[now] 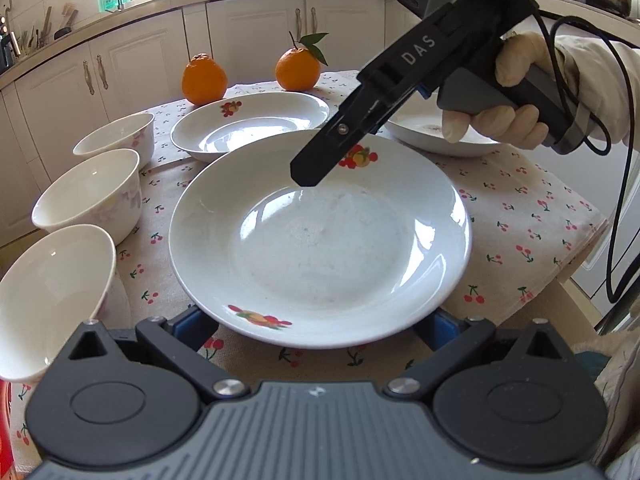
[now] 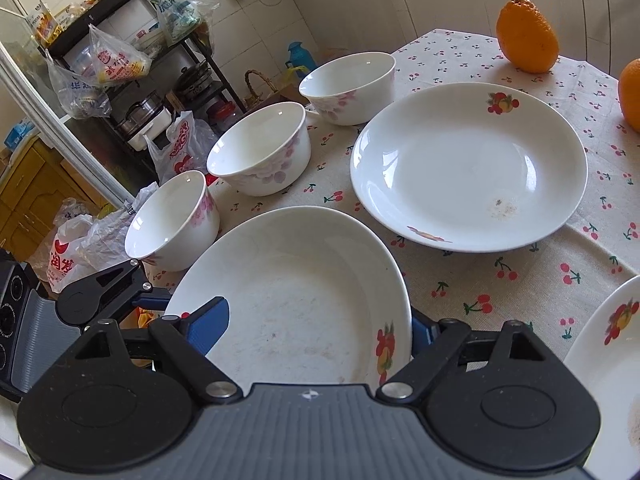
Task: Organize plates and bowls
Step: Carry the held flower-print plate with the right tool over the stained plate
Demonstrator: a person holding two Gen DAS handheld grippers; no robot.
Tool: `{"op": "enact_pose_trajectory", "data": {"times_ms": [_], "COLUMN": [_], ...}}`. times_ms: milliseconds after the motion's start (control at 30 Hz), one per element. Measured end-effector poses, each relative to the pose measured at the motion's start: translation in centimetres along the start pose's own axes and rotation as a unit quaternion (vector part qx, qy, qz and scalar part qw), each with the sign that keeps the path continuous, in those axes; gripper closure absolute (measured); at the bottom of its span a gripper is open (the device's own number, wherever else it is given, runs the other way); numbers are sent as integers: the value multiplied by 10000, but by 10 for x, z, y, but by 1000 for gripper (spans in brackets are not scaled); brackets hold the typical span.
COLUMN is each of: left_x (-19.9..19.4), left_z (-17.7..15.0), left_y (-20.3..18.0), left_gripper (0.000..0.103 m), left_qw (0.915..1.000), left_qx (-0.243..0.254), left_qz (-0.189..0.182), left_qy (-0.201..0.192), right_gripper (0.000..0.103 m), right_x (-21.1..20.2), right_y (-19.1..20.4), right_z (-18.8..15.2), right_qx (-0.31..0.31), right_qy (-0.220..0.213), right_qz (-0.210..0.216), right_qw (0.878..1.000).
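A white deep plate (image 1: 320, 240) with fruit prints lies nearest on the cherry-print cloth. Its near rim lies over both blue pads of my left gripper (image 1: 316, 332), whose jaws stand wide apart. My right gripper (image 1: 306, 176), held by a gloved hand (image 1: 516, 92), reaches in from the upper right. In the right wrist view the same plate (image 2: 296, 300) sits between the open jaws of the right gripper (image 2: 316, 328): the left pad (image 2: 212, 320) is over the plate's inside and the right pad is hidden behind its rim. No pad is seen pressing.
A second plate (image 1: 252, 128) (image 2: 468, 164) lies behind and a third (image 1: 432, 132) (image 2: 612, 368) to the right. Three floral bowls (image 1: 90, 196) (image 2: 260, 148) line the table's left edge. Two oranges (image 1: 204, 80) stand at the back. A cable (image 1: 616, 200) hangs on the right.
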State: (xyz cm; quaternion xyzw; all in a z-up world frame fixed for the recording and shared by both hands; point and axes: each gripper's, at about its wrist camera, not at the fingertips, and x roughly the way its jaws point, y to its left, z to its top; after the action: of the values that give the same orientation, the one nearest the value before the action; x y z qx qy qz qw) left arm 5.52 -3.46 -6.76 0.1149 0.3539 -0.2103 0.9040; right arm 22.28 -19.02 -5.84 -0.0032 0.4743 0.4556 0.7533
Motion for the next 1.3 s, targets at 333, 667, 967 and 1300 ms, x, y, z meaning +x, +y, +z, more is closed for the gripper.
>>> {"op": "enact_pose_trajectory", "data": {"times_ms": [333,667,967,1300], "left_x": [2,20,45,75], "left_z": [27,57,86,110], "left_y": [-5,-23,-42,-62], "left_gripper": [2,2,2,2], "left_qw": [9994,9963,9898,9828], "left_qx": [247,530,851,1118], "left_qz": [-253,-682,-1142,-1467], "left_qy": [-6,-35,-65,-54], "right_gripper": [11,11,11,11], "right_x": [-30,-68,-105,-133], "right_y": [-6,-25,-47,-73], "right_z": [-7,-21,-39,-57], "right_qx": [80,288,639,948], "right_qy": [-294,-594,-858,-1081], "right_qz": [-171,-547,-1003,-1409], "right_qw": [9994,9963,9892,9795]}}
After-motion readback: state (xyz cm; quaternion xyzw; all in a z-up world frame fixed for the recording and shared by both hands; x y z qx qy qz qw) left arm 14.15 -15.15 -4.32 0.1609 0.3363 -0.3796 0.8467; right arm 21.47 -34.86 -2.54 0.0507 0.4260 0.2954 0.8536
